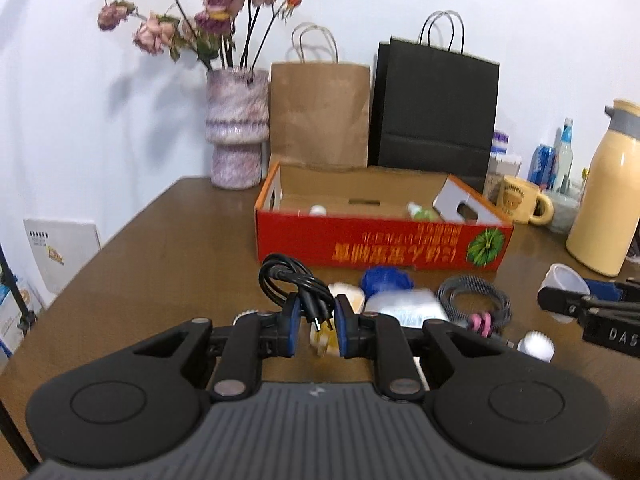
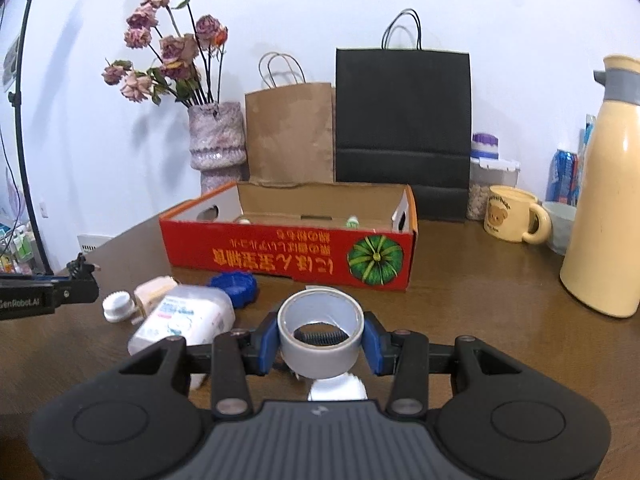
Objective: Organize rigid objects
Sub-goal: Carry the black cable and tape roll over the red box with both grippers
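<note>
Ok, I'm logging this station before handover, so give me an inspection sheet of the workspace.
Surface: brown wooden table, crowded.
Job's things: open red cardboard box; white plastic bottle, blue ridged lid in front of it.
Clutter: cream thermos jug, yellow bear mug.
Grippers: left gripper shut on coiled black cable; right gripper shut on grey tape roll.
Cables: second braided grey cable coil on the table.
Surroundings: dried-rose vase, brown paper bag, black paper bag, white wall.
</note>
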Demonstrator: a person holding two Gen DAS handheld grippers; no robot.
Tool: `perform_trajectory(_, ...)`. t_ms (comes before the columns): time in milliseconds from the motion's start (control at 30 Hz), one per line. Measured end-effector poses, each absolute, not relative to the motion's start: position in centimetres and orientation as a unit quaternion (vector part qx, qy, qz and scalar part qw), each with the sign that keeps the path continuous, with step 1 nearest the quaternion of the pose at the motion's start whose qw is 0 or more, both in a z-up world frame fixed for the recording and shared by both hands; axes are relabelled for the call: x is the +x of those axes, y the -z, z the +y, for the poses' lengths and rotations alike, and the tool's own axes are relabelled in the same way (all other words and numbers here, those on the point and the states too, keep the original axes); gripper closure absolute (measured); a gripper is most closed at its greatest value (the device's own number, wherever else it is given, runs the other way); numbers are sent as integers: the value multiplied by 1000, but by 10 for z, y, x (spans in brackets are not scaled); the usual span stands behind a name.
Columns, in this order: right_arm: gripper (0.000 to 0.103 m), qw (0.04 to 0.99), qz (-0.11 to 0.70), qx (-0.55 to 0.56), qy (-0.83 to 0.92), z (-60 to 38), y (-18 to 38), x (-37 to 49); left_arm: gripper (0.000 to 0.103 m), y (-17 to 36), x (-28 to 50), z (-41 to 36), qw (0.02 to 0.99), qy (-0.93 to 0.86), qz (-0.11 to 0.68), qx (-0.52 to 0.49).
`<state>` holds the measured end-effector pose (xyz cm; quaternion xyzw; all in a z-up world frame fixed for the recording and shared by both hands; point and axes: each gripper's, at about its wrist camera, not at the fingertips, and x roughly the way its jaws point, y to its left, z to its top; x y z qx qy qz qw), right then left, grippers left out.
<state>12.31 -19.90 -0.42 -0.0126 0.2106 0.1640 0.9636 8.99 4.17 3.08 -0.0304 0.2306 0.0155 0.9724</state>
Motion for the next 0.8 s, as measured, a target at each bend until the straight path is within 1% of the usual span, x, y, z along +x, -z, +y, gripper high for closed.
perform_trajectory(367,61,970,169,-17,-173,-181,-35,144,84,-76,122,27,982,-9,184,-31)
perform_trajectory(800,61,973,154,0,-169,-159,-58,197,84,-88,178,26,982,-17,174,-71)
